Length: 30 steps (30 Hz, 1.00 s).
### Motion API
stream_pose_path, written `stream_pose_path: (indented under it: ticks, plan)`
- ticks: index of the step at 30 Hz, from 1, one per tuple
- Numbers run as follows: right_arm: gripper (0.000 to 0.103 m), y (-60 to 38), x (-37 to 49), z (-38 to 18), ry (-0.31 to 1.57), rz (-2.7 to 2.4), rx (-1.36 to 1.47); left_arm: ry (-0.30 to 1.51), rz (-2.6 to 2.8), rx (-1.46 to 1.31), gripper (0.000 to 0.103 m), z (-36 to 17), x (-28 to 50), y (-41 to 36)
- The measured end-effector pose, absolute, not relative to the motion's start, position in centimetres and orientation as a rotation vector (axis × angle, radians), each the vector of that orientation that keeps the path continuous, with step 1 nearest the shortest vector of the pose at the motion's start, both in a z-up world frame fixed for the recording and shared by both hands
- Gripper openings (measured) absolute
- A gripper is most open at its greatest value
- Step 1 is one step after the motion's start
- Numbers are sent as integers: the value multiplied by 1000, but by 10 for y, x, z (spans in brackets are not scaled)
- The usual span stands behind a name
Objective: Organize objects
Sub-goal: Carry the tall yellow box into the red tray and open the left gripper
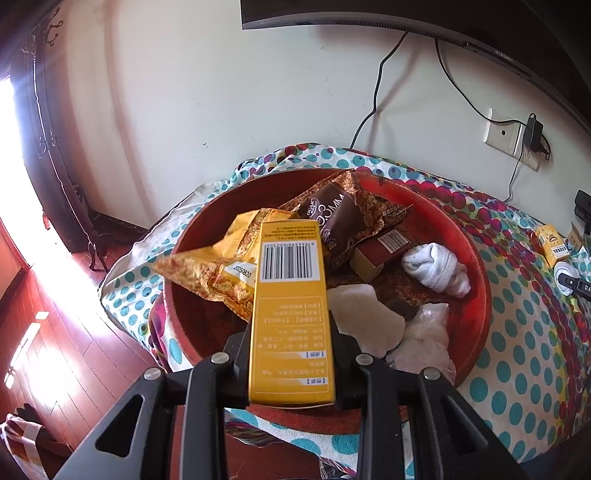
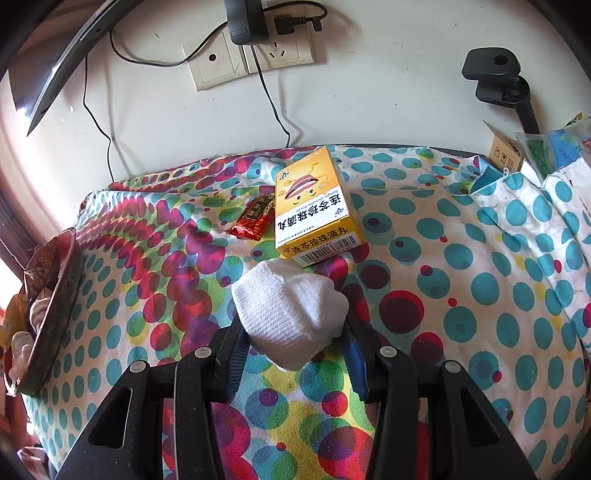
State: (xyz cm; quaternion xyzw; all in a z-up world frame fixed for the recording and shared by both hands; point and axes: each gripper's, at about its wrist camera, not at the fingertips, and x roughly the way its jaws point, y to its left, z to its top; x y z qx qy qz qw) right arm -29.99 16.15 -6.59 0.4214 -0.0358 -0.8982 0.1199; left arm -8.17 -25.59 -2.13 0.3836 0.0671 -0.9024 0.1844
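My left gripper point(image 1: 291, 347) is shut on a long yellow box point(image 1: 290, 302) with a barcode, held above the near side of a round red tray point(image 1: 476, 258). The tray holds a gold snack bag point(image 1: 221, 269), a brown snack bag point(image 1: 332, 218), a dark red box point(image 1: 380, 251), a rolled white sock point(image 1: 436, 267) and pale wrapped pieces point(image 1: 369, 317). My right gripper point(image 2: 295, 336) is shut on a rolled white sock point(image 2: 291, 310) just above the dotted cloth point(image 2: 480, 295). Beyond it lie a yellow medicine box point(image 2: 314, 206) and a red sachet point(image 2: 255, 218).
The red tray's edge point(image 2: 55, 306) shows at the far left of the right wrist view. A wall with sockets point(image 2: 251, 55) and cables stands behind the table. A black clamp stand point(image 2: 498, 77) and cardboard boxes point(image 2: 506, 155) are at the back right. A monitor point(image 1: 406, 14) hangs above.
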Motion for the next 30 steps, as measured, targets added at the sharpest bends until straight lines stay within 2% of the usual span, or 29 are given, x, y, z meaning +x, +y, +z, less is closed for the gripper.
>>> stream_pose_path:
  ticks: [9, 12, 16, 17, 18, 19, 20, 25, 30]
  plan:
    - [44, 159, -299, -66, -90, -2626, 1234, 255, -2501, 1162, 29, -36, -153, -269]
    - [44, 159, -299, -67, -84, -2626, 1236, 197, -2486, 1177, 30, -35, -156, -267]
    - [44, 159, -299, -66, -70, -2628, 1236, 281, -2542, 1150, 35, -38, -138, -266]
    - [44, 159, -299, -66, -67, -2629, 1237, 292, -2568, 1135, 43, -38, -132, -265]
    - [44, 158, -299, -66, -63, -2630, 1237, 286, -2585, 1119, 63, -37, -125, -264]
    - [44, 158, -299, -66, -58, -2631, 1238, 286, -2598, 1096, 75, -35, -117, -263]
    - [44, 157, -299, -66, -52, -2632, 1239, 311, -2623, 1063, 92, -32, -107, -264]
    - [44, 154, -298, -66, -10, -2641, 1237, 332, -2650, 893, 93, -17, -58, -264]
    - [44, 153, -298, -65, 9, -2647, 1237, 252, -2602, 838, 93, -18, -29, -254]
